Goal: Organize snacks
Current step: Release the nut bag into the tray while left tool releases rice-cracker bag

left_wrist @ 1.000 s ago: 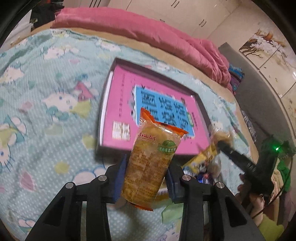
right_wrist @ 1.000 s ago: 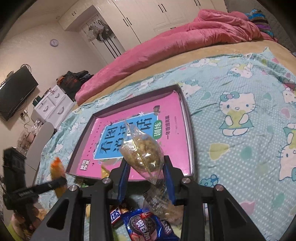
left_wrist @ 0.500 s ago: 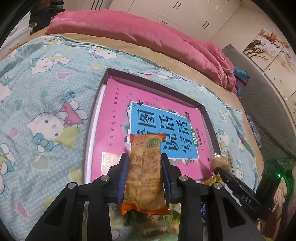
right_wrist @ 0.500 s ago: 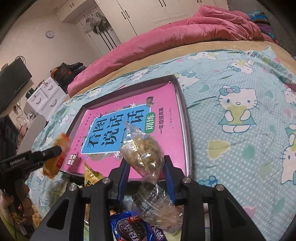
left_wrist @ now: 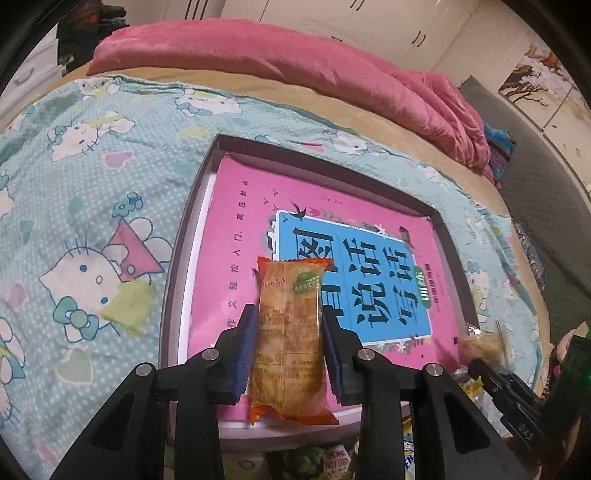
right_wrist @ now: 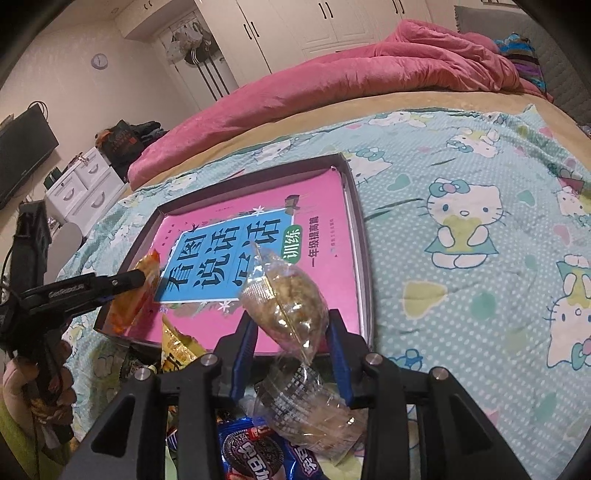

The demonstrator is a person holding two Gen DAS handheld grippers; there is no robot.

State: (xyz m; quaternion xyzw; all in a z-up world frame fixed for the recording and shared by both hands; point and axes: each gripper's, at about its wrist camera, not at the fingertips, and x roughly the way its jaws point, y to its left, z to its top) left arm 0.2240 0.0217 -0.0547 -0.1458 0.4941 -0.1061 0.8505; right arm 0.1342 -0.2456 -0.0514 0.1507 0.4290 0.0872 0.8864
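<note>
Bed (left_wrist: 92, 206) covered by a pale blue cartoon-cat sheet, with a pink quilt (left_wrist: 280, 62) bunched along the far side. On the sheet sits a shallow dark tray (left_wrist: 173, 280) holding a pink book (left_wrist: 236, 229) with a blue title panel; the book fills nearly the whole tray floor. White wardrobes (right_wrist: 295, 26) line the far wall, a white drawer unit (right_wrist: 81, 184) stands left of the bed in the right wrist view, and a dark screen (right_wrist: 22, 155) hangs beside it. Left claw (left_wrist: 288, 350) is clamped on an orange snack packet (left_wrist: 290, 332), blue pads pressing both long edges, the packet upright over the near-left part of the book, inside the tray's near rim. From the right wrist view the same packet hangs at the tray's near-left corner, with a hand (right_wrist: 40, 384) on the tool handle below. Right claw (right_wrist: 291, 347) grips a clear bag of brownish snacks (right_wrist: 288, 295), pads against its lower sides, the bag tilted over the tray's near edge. A second clear bag (right_wrist: 310, 410) lies just under that claw. Beside it, on the sheet in front of the tray, a blue cookie packet (right_wrist: 258, 454) and a yellow wrapper (right_wrist: 177, 347) lie in a loose pile.
</note>
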